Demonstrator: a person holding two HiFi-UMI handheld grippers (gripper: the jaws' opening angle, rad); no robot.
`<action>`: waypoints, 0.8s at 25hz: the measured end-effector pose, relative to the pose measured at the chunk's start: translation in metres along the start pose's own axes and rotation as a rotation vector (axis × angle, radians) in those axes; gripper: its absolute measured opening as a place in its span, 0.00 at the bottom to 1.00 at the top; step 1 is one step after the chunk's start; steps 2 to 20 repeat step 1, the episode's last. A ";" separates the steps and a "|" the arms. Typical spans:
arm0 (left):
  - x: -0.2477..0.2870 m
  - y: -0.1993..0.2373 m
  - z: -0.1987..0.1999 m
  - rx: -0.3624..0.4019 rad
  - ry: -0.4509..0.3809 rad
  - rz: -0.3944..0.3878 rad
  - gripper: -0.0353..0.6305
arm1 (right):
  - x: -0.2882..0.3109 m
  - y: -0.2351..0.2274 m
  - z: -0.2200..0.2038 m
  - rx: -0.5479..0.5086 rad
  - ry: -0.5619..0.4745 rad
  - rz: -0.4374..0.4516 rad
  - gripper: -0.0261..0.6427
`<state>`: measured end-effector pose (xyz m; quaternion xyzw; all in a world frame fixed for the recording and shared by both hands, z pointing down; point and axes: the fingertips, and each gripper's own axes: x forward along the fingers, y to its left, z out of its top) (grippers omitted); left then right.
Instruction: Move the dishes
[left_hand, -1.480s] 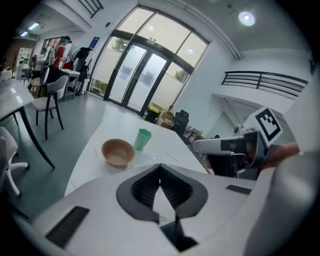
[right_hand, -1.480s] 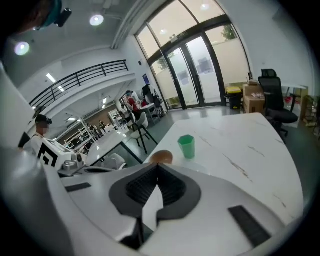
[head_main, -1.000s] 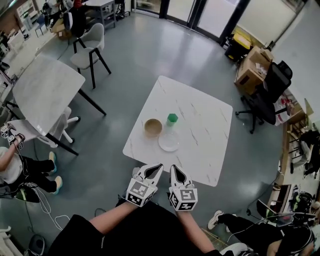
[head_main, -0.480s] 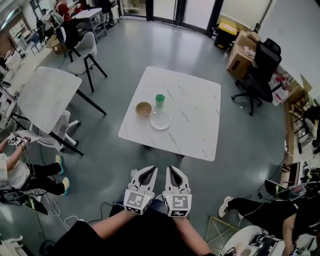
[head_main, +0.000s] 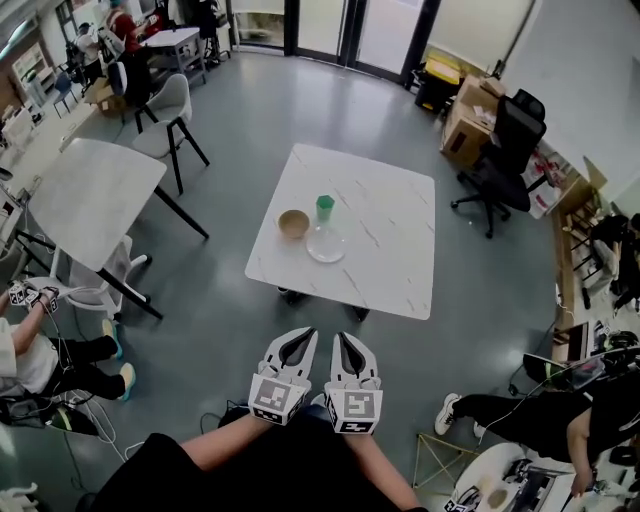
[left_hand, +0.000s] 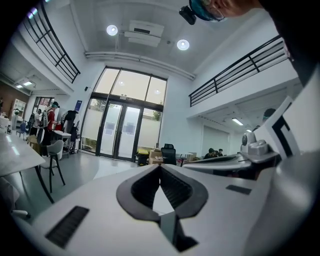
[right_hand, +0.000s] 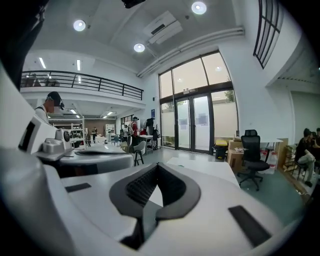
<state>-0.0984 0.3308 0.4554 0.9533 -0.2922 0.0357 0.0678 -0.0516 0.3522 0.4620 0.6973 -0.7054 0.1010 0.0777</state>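
On the white marble table (head_main: 380, 250) in the head view stand a tan bowl (head_main: 293, 224), a green cup (head_main: 325, 207) and a clear glass plate (head_main: 326, 245), close together near the table's left side. My left gripper (head_main: 304, 340) and right gripper (head_main: 345, 342) are held side by side well short of the table, over the grey floor. Both are shut with nothing between the jaws. In the left gripper view the left gripper (left_hand: 160, 167) points level across the room; in the right gripper view the right gripper (right_hand: 157, 167) does the same, with the table (right_hand: 210, 167) ahead.
A second marble table (head_main: 85, 195) and grey chair (head_main: 170, 105) stand at the left. A black office chair (head_main: 500, 150) and cardboard boxes (head_main: 462, 128) are at the far right. People sit at the lower left and lower right edges. Cables lie on the floor (head_main: 215, 290).
The table and dishes now lie farther from both grippers than a second ago. The grippers keep side by side, shut and empty.
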 end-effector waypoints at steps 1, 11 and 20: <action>-0.003 0.006 0.002 0.002 -0.004 -0.007 0.08 | 0.002 0.007 0.002 -0.004 -0.003 -0.005 0.06; -0.003 0.006 0.002 0.002 -0.004 -0.007 0.08 | 0.002 0.007 0.002 -0.004 -0.003 -0.005 0.06; -0.003 0.006 0.002 0.002 -0.004 -0.007 0.08 | 0.002 0.007 0.002 -0.004 -0.003 -0.005 0.06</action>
